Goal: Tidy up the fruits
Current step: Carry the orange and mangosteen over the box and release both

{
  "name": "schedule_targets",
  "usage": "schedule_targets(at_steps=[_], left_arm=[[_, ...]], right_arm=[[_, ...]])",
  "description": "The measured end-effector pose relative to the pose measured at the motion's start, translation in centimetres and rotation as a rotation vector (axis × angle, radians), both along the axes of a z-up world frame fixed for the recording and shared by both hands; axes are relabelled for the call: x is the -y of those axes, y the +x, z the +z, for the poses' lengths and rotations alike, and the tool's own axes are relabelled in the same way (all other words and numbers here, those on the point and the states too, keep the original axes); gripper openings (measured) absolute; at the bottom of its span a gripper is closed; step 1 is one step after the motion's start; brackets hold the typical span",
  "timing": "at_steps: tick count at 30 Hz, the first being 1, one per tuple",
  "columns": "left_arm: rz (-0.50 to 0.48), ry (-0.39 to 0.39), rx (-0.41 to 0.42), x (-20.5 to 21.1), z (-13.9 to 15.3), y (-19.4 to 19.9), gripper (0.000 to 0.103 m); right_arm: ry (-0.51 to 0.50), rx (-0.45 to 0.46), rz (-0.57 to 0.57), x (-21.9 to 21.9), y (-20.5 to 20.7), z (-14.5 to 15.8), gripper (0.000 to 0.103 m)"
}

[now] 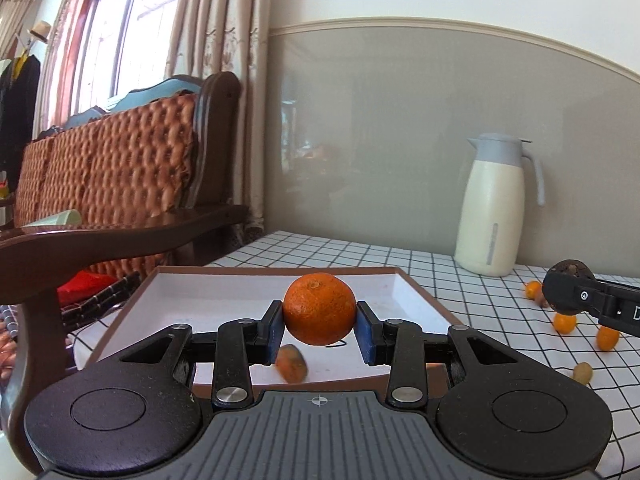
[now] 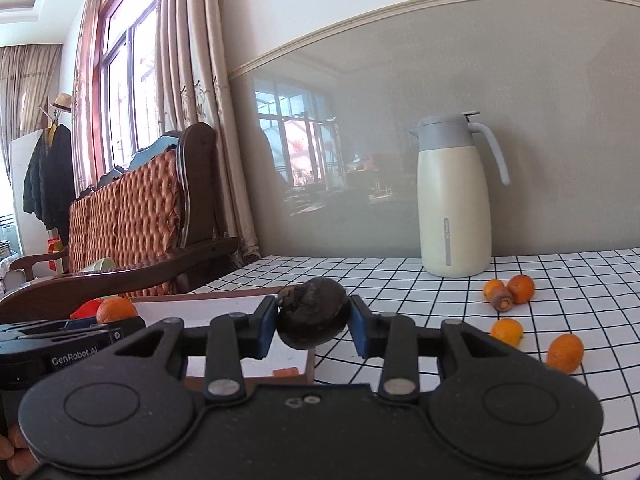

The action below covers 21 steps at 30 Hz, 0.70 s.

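An orange, round with its stem dimple tipped up toward the camera, is clamped between the blue pads of the left tool above a white tray where a small orange piece lies. The right tool is clamped on a dark round fruit beside the tray. Small orange fruits dot the checked counter near a cream jug.

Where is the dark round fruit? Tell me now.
The dark round fruit sits clamped between the right gripper fingers, above the tray edge.
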<state>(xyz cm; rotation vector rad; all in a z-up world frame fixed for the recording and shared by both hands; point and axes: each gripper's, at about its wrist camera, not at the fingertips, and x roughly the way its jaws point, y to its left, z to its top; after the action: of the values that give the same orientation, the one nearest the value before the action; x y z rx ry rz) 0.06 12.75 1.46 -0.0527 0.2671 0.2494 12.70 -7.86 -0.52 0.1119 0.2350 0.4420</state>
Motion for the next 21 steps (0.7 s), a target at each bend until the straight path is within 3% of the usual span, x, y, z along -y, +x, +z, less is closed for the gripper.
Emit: schedule_targets(at_steps=[13,21], left_arm=[[0.152,-0.005,-0.045,-5.9,-1.3,0.0,0.038],[0.198,-0.032,-0.058,-8.1,-1.7,0.4,0.038]], right_arm=[[0.0,-0.049,0.045,-4.5,2.9,-1.1,0.03],[-0.014,-0.05,0.046,-6.1,4.3,-1.4,0.03]])
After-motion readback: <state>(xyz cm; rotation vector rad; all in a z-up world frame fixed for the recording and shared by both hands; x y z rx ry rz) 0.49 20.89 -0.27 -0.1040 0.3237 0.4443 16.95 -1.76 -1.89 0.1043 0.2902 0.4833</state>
